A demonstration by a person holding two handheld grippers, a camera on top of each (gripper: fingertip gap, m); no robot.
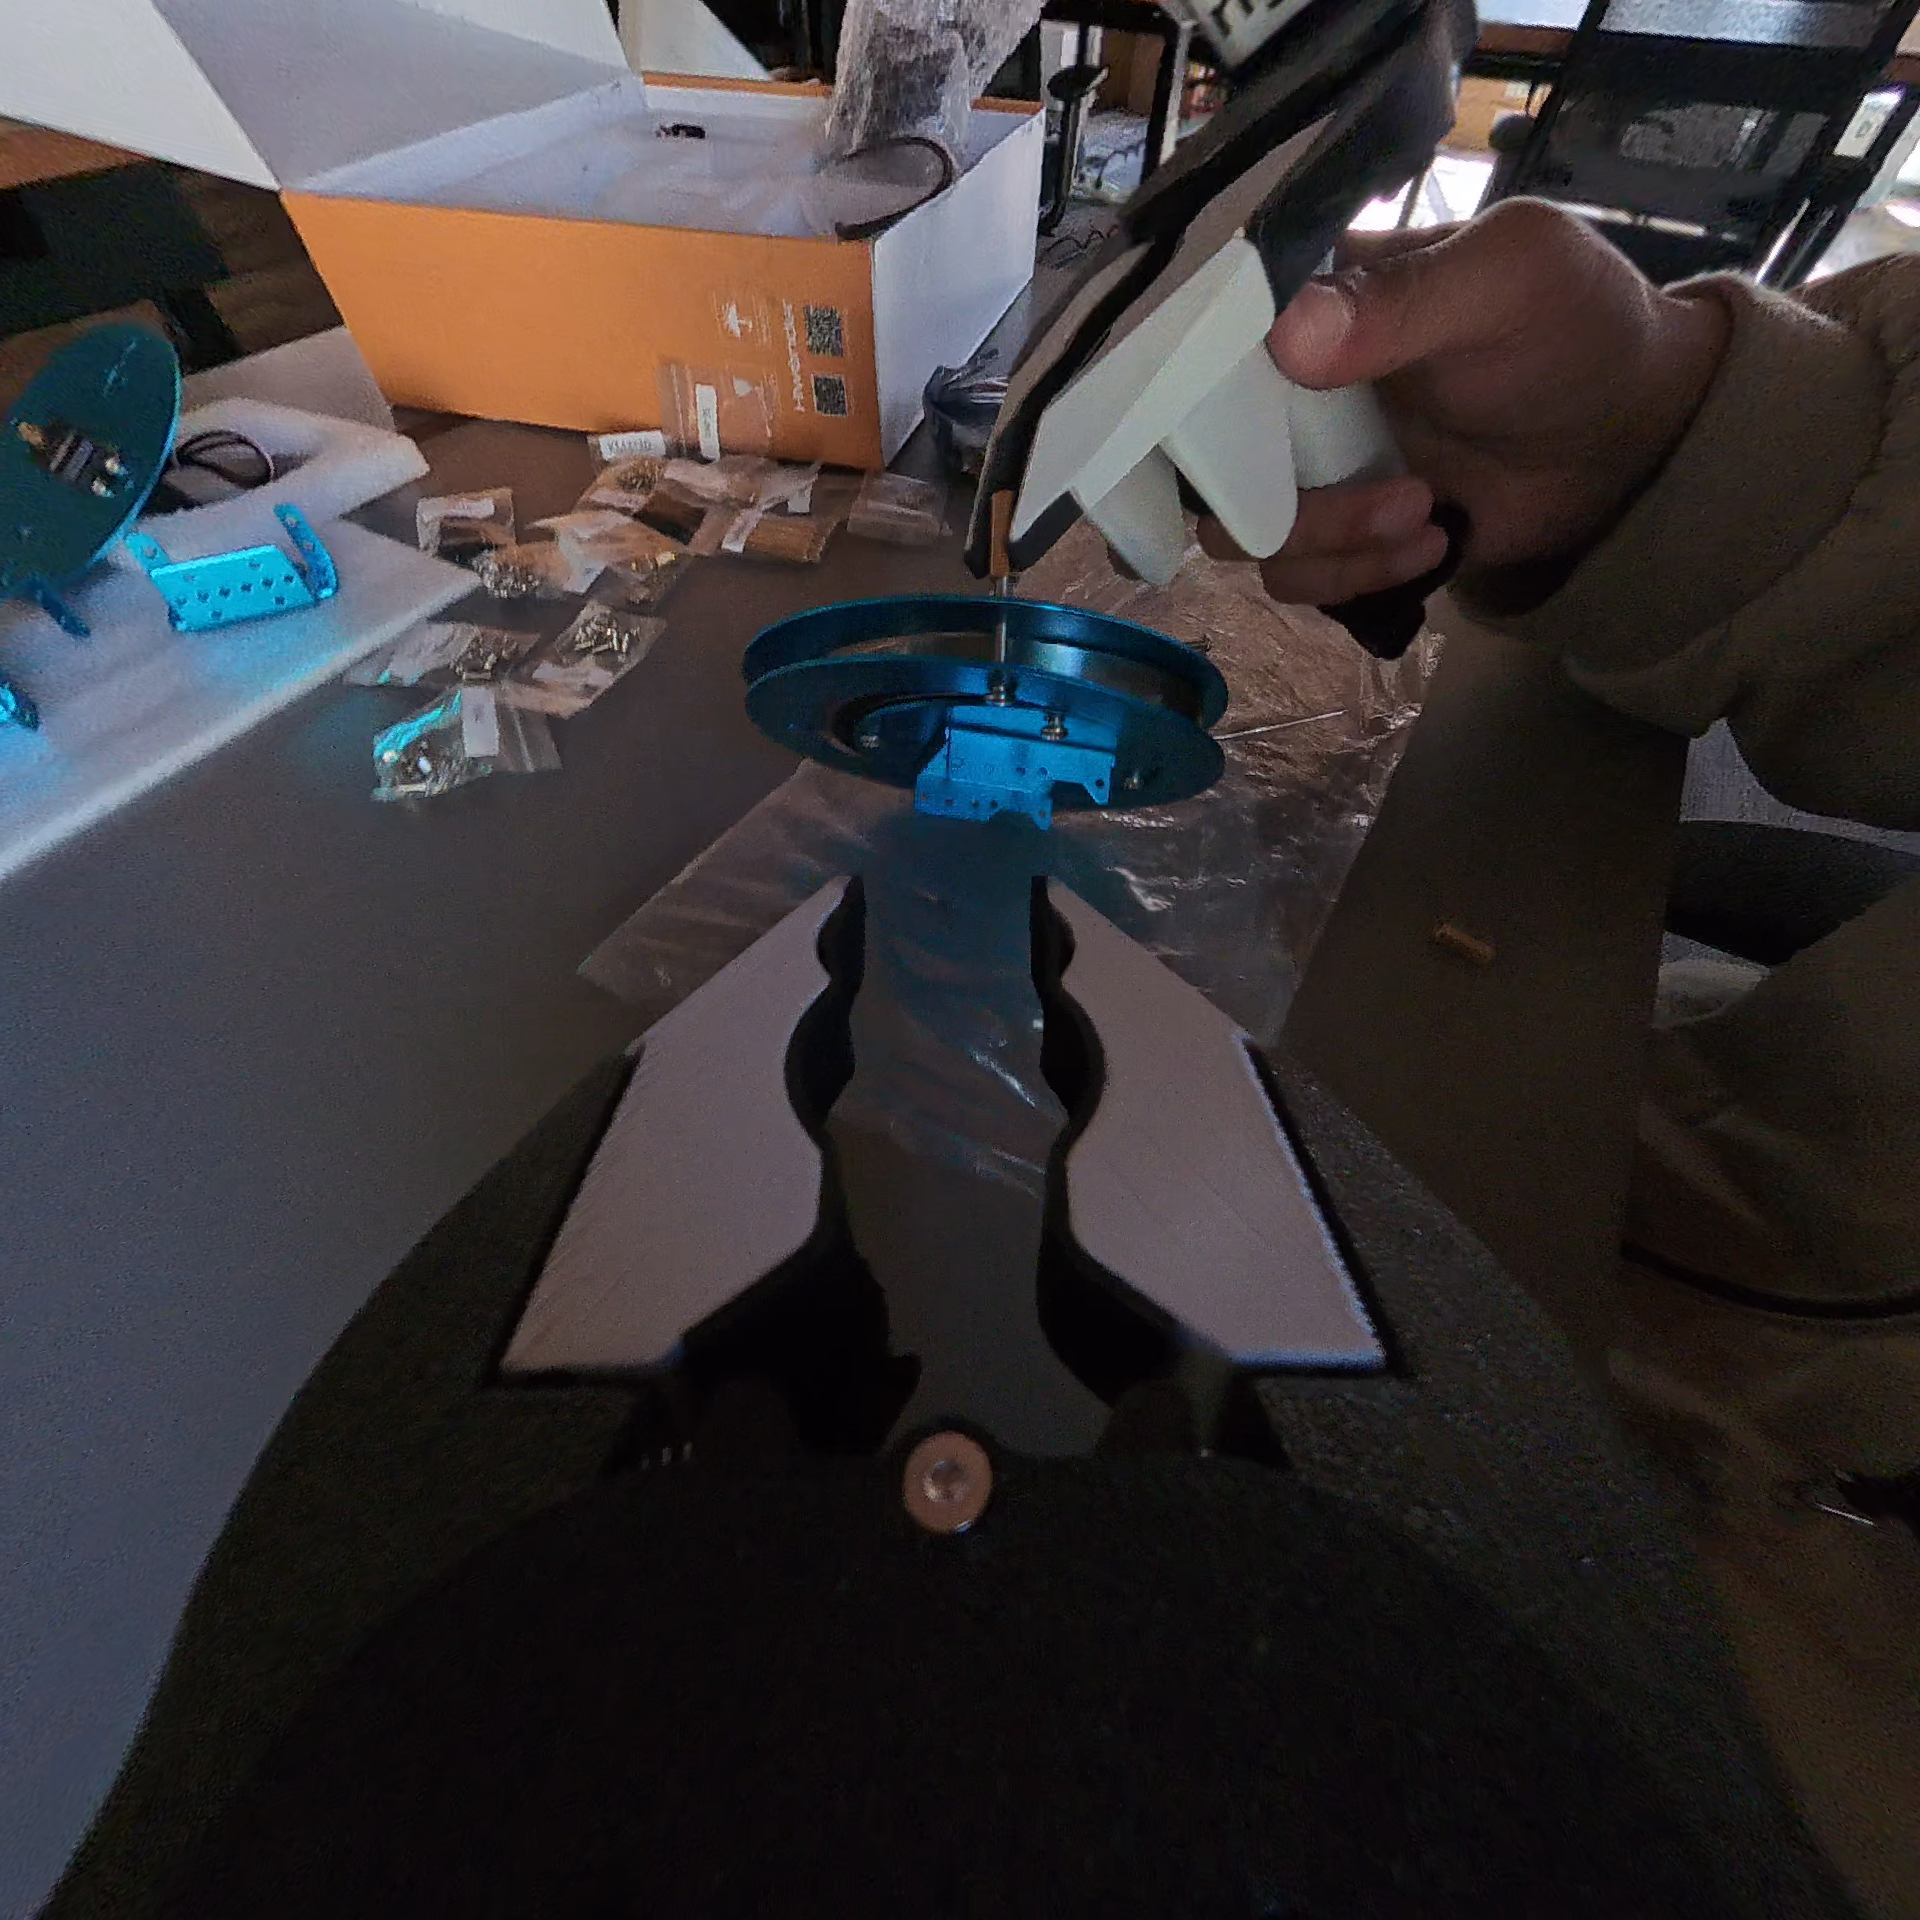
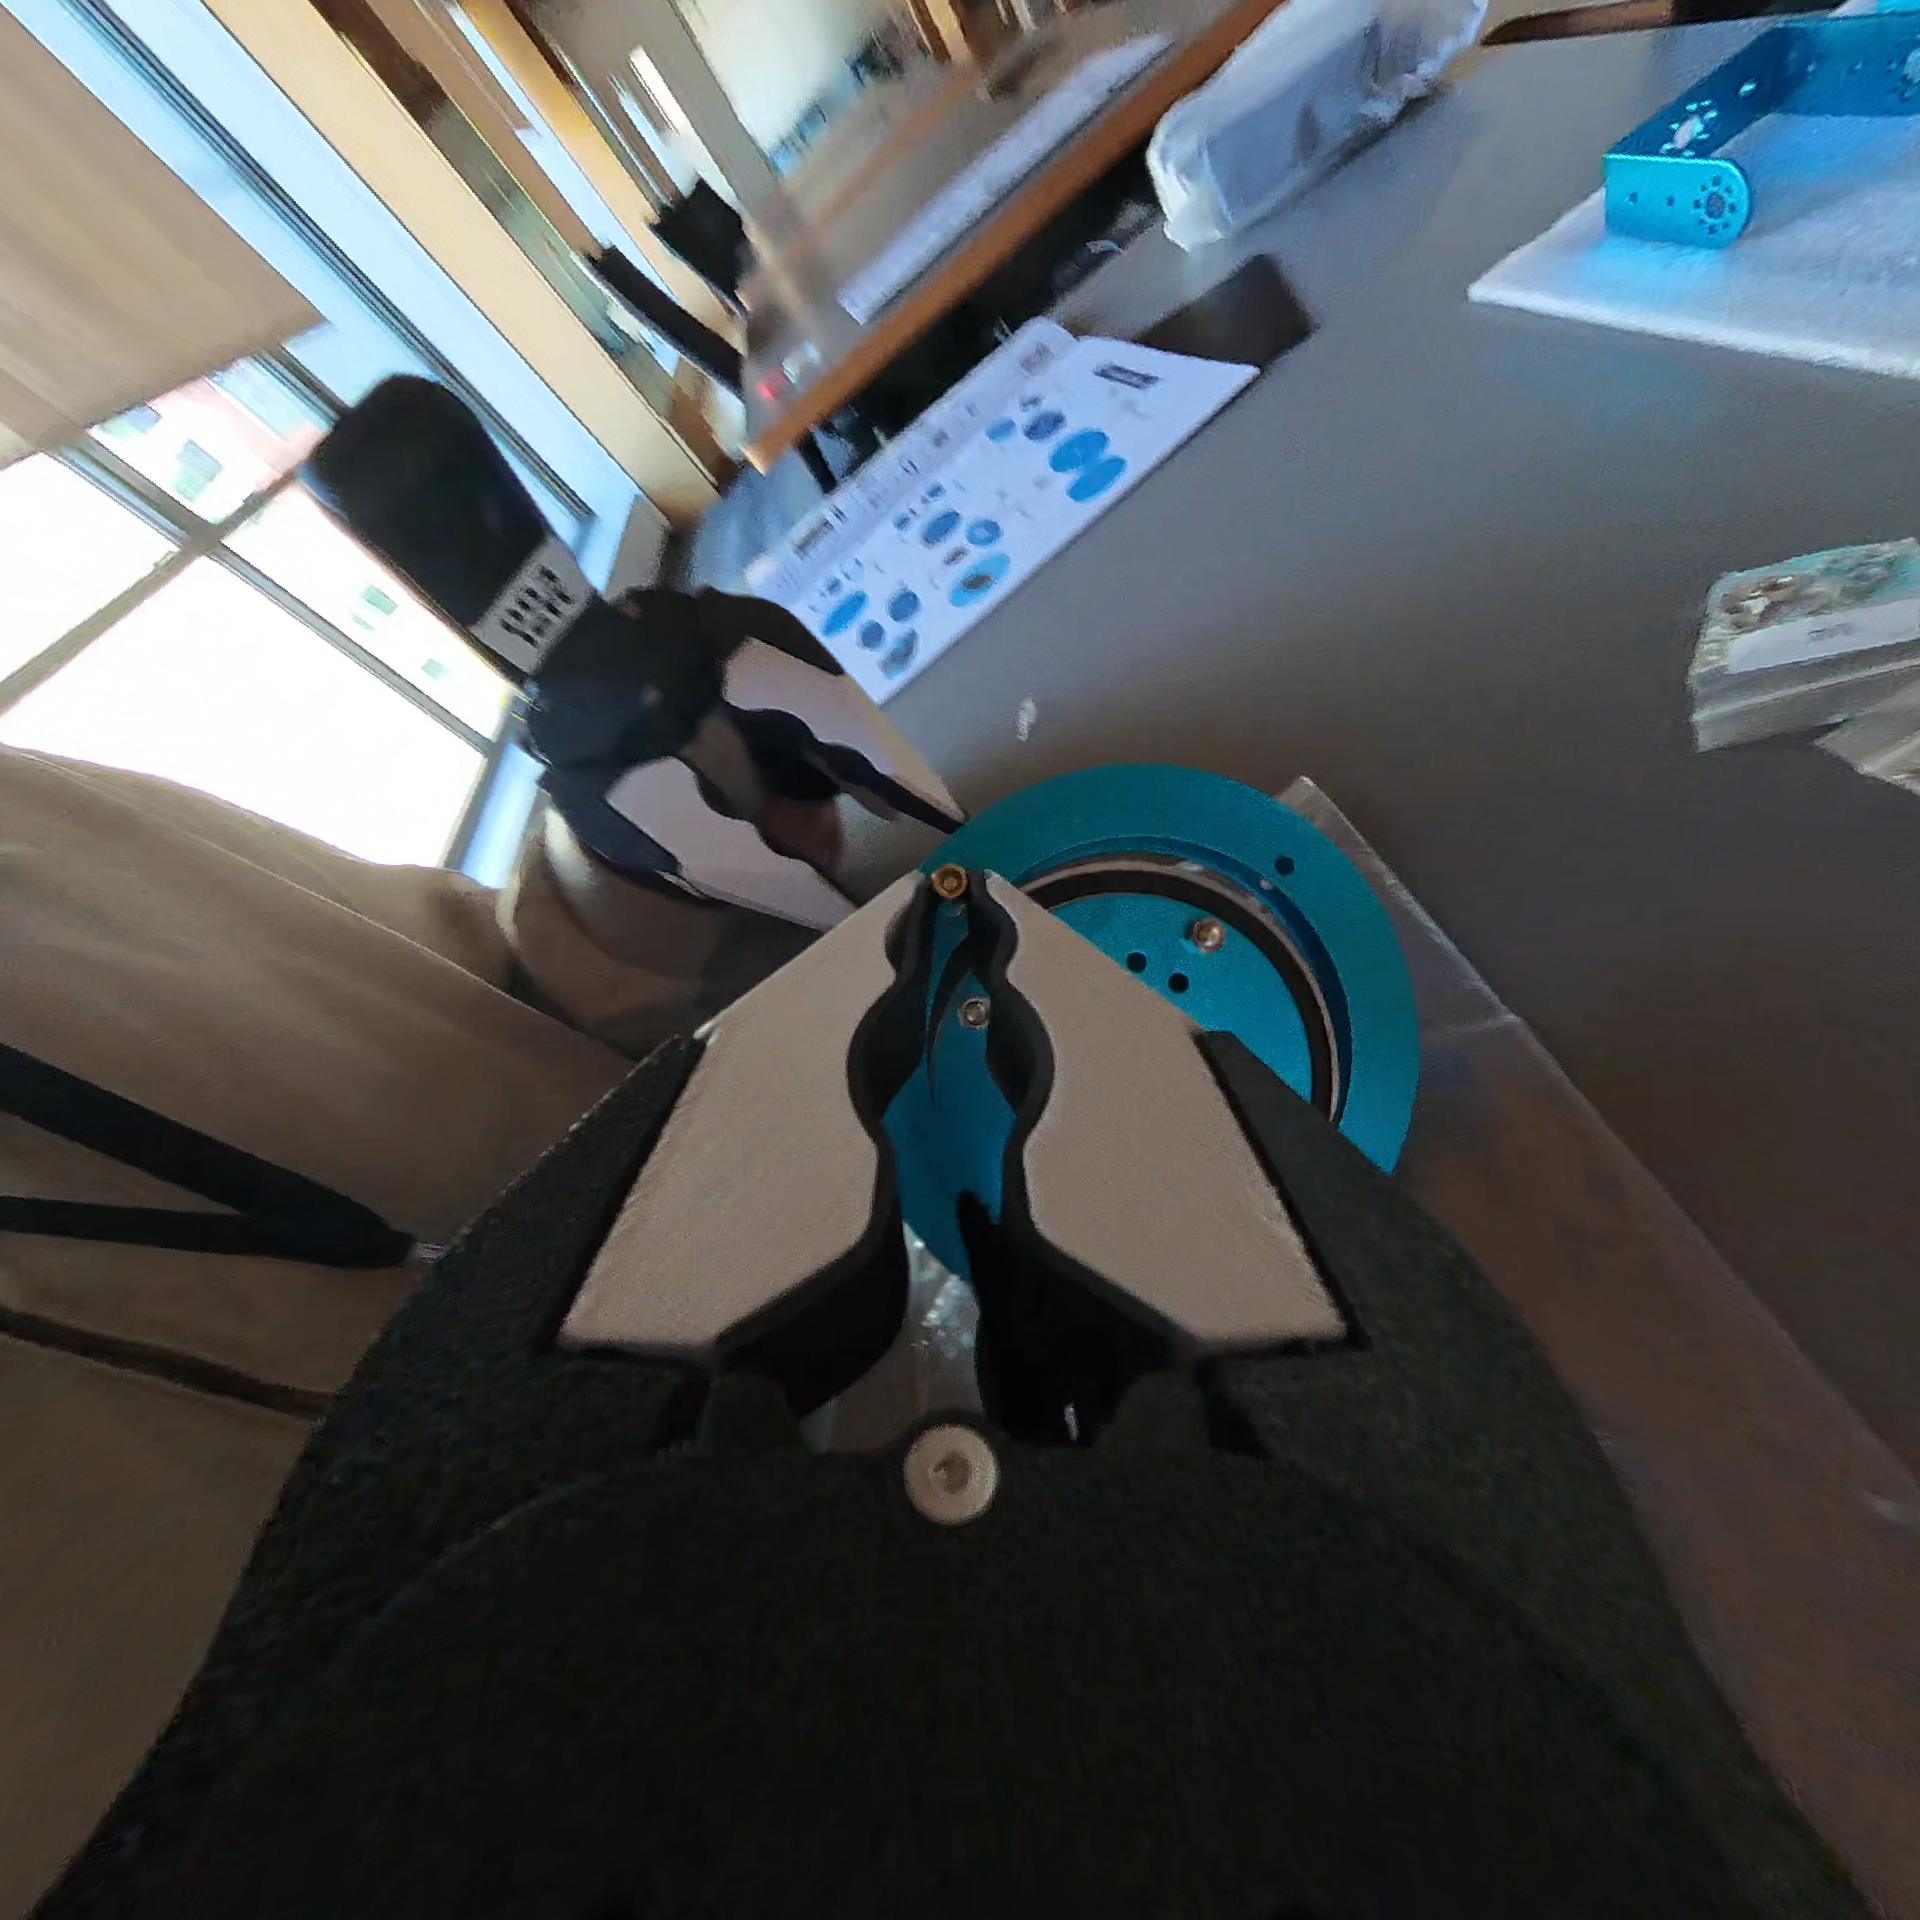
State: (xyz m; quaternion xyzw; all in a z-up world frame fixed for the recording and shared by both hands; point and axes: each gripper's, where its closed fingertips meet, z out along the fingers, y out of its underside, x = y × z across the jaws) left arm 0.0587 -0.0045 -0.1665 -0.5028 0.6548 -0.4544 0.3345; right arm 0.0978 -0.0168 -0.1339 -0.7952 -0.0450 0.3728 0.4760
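Two claws, right claw (image 2: 951, 881) pinching brass standoff (image 2: 948, 881), left claw (image 1: 948, 894) open

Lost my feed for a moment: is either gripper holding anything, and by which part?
The right gripper pinches a small brass post by its upper end, above the blue disc. The left gripper is open, holding nothing.

The right gripper's fingers (image 2: 1091, 1101) hide part of the blue disc (image 2: 1340, 997); windows (image 2: 208, 644) blurred.

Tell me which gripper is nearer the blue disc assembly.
Right. The right gripper is directly above the blue disc assembly, pinching a small brass standoff over it. The left gripper hangs open, short of the disc's near edge.
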